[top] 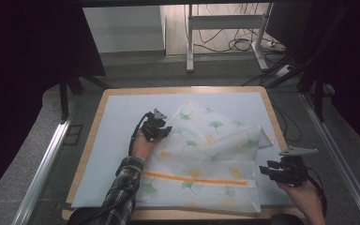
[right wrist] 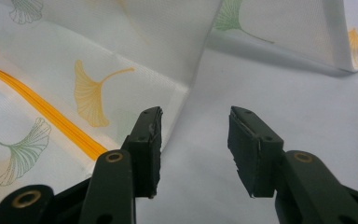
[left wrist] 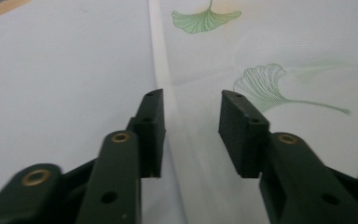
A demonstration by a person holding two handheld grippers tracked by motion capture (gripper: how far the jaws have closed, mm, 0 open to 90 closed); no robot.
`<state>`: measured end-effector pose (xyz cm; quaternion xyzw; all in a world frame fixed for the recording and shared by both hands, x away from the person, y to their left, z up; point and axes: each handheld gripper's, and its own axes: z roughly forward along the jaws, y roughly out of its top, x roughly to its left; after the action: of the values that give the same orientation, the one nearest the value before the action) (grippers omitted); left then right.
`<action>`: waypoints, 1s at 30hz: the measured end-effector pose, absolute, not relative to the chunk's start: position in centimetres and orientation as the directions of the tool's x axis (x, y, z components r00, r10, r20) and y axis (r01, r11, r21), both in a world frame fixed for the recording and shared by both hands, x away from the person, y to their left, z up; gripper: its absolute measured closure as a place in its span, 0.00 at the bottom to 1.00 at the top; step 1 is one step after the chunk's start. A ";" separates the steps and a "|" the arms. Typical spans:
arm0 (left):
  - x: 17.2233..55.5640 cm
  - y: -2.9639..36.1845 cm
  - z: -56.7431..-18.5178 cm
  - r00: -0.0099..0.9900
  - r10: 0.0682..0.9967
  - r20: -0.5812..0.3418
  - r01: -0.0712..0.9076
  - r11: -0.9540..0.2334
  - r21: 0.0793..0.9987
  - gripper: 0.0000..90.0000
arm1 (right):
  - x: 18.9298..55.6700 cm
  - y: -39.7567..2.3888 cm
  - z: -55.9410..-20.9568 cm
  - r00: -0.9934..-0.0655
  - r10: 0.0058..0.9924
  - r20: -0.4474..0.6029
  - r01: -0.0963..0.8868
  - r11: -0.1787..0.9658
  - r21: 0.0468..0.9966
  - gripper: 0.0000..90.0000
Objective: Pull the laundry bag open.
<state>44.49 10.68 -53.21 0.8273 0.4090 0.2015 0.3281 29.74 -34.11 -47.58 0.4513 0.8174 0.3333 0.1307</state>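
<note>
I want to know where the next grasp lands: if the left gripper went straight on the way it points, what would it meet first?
Most likely the leaf-printed cloth: the left gripper, jaws open and empty, points along the cloth's left edge over the light blue mat. Depth is unclear.

Pale blue mat (top: 122, 140) covering wooden tabletop (top: 90, 145), white desk legs (top: 190, 42) behind on floor, tangled cables (top: 236, 44) near them

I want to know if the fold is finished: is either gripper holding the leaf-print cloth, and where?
Nothing is held. The left gripper and right gripper both have their jaws apart, above the cloth and the table cover, with nothing between the pads.
</note>
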 end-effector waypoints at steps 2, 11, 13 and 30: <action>44.7 10.2 -53.6 0.578 0.814 0.065 0.552 -0.448 0.703 0.63 | 29.8 -34.2 -47.6 -0.558 0.825 0.088 0.649 0.368 0.666 0.60; 45.1 10.2 -53.5 0.587 0.808 -0.042 0.599 -0.399 0.694 1.00 | 29.7 -34.2 -47.4 -0.567 0.819 0.089 0.640 0.370 0.673 0.60; 45.0 10.0 -53.5 0.590 0.808 0.001 0.581 -0.425 0.694 1.00 | 29.7 -34.1 -47.3 -0.568 0.819 0.087 0.638 0.371 0.674 0.60; 46.0 10.8 -53.4 0.462 0.884 -0.073 0.681 -0.301 0.668 0.72 | 30.2 -34.0 -47.5 -0.570 0.817 0.089 0.644 0.376 0.666 0.59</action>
<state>45.97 10.85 -53.35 0.7911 0.4946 0.1566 0.3242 30.19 -33.97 -47.55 0.4454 0.8196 0.3368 0.1285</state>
